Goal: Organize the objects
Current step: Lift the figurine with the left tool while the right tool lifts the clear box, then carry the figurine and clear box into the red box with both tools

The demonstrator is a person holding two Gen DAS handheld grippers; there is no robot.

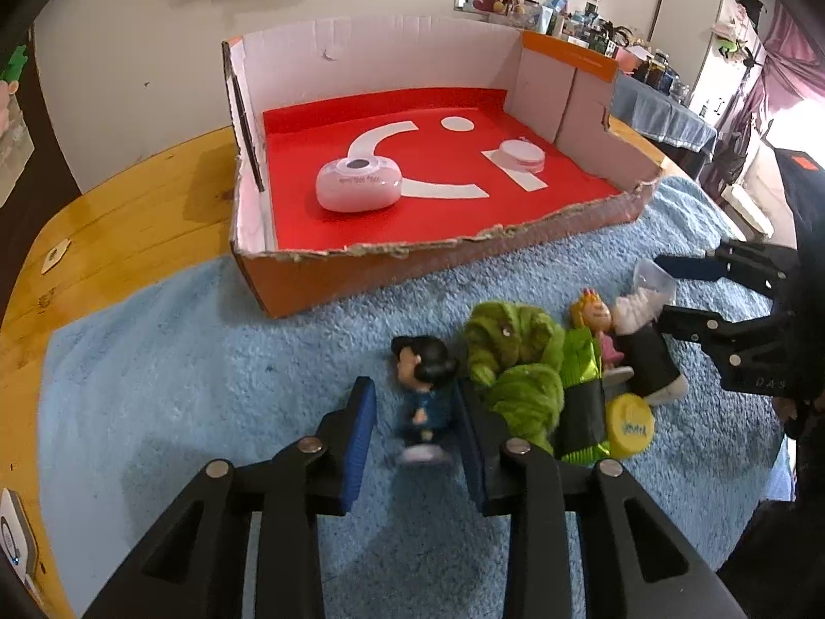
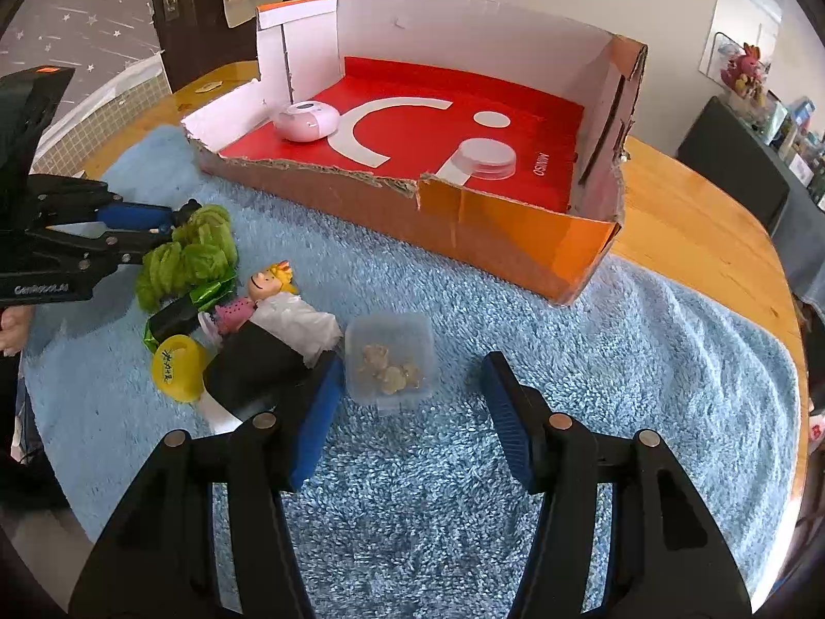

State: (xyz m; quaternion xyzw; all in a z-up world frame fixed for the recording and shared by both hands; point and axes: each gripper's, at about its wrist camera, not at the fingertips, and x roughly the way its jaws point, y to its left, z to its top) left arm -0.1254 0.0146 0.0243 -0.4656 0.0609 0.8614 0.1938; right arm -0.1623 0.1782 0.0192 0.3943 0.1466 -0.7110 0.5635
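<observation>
Left gripper (image 1: 415, 415) tilted steeply down toward the blue towel (image 1: 206, 361) on the surface, jaws slightly apart around a small dark-haired figurine (image 1: 425, 397); contact of the pads not clear. Just right of these jaws, a green plush toy (image 1: 510, 356). Right gripper (image 2: 410, 415) also angled down, jaws wide apart, nothing clamped. Between and just ahead of them, a clear plastic box (image 2: 389, 358). Further ahead, the cardboard tray (image 2: 495, 237) with a pink case (image 2: 308, 123) inside.

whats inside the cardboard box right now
Inside the cardboard box, on its red floor: a pink oval case by the left wall and a clear round lid. The near wall hides the floor's front strip.
</observation>
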